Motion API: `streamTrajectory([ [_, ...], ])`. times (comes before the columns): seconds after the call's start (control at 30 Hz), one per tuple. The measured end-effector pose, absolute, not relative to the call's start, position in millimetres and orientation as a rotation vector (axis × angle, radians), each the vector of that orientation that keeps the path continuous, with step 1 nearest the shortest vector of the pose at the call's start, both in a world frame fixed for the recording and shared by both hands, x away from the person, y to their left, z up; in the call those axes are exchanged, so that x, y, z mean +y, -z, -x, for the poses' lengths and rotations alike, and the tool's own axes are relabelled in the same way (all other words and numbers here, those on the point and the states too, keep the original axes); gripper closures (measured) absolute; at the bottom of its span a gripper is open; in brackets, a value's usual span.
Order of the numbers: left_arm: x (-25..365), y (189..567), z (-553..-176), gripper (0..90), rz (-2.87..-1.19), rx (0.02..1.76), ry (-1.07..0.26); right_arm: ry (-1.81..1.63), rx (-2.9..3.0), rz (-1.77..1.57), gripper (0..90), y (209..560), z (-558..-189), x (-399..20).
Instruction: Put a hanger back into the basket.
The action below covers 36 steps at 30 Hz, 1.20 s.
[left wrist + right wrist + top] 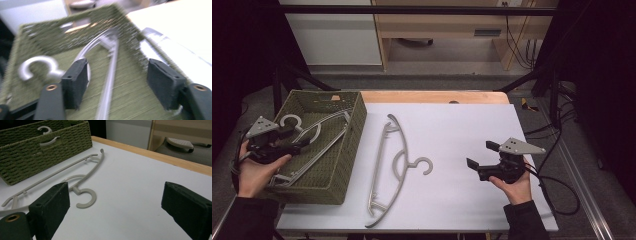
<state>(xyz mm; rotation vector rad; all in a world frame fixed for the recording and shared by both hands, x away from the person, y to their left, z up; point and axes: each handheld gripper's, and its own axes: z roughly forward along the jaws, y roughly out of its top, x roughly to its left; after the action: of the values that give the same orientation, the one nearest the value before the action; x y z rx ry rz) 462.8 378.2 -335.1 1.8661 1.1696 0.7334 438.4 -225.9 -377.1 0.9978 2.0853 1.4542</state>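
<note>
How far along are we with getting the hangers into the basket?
One hanger already lies in the green basket. The left gripper hangs over it, jaws apart with nothing pressed between them, so that drop looks finished. The second hanger is still on the white table, untouched. The right gripper hovers open beside it, holding nothing. Left: pick it up and put it in the basket.

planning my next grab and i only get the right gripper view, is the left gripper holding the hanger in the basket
Observer: No. The left gripper has its jaws open, and the basket hanger lies ungripped between them.
Operator: where's that gripper
Observer: The high view shows it over the near left part of the basket.
Operator: table hanger's cut off for me, how far does it run
Observer: The table hanger runs from beside the basket's far corner almost to the table's near edge.
</note>
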Motion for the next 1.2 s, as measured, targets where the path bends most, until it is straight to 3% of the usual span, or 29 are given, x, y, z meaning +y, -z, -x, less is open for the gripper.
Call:
streamTrajectory([
  [0.3, 318, 331, -448, 13.6, -1.811, 1.02, -0.662, -1.46, 2.073, -1.008, 7.6, 377, -438, -227],
  [0.5, 278, 339, -437, 9.6, -1.853, 0.927, -0.618, -1.448, 2.07, -1.01, 6.8, 377, -437, -228],
  [0.93, 219, 377, -421, 9.4, -1.943, 0.861, -0.529, -1.452, 2.059, -1.008, 6.2, 379, -434, -229],
  [1.2, 193, 405, -418, 18.0, -2.053, 0.816, -0.469, -1.442, 2.072, -1.013, 6.2, 381, -435, -227],
])
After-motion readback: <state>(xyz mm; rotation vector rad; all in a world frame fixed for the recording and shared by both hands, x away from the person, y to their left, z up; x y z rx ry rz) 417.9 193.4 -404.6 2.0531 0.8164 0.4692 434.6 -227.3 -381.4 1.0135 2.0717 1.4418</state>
